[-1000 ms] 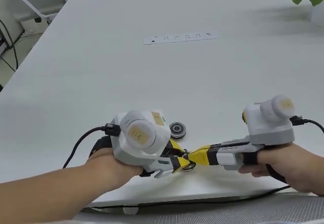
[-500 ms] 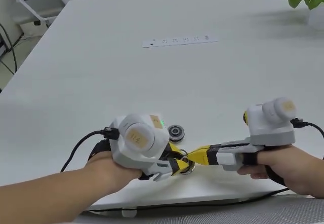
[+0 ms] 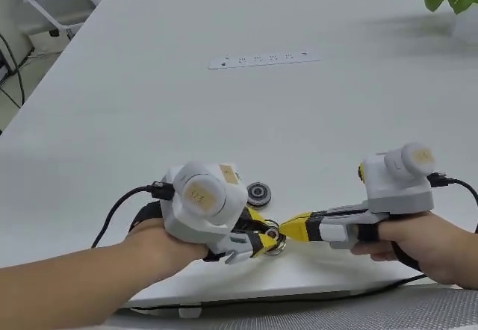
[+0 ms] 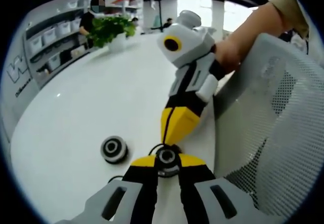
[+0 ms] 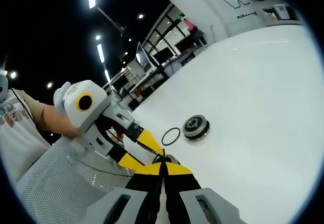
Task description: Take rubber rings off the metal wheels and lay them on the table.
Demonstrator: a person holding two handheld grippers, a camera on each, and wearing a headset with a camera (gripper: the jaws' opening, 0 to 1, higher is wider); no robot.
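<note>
Meeting near the table (image 3: 224,113) edge in the head view are the left gripper (image 3: 261,242) and right gripper (image 3: 284,230), a second wheel (image 3: 258,191) just beyond. Left gripper view: jaws clamped on a metal wheel (image 4: 167,158). Right gripper view: jaws pressed together; a loose rubber ring (image 5: 170,136) lies beside the second wheel.

head: above, looking down | gripper views: low, close, facing each other | shared: loose wheel (image 4: 114,149)
</note>
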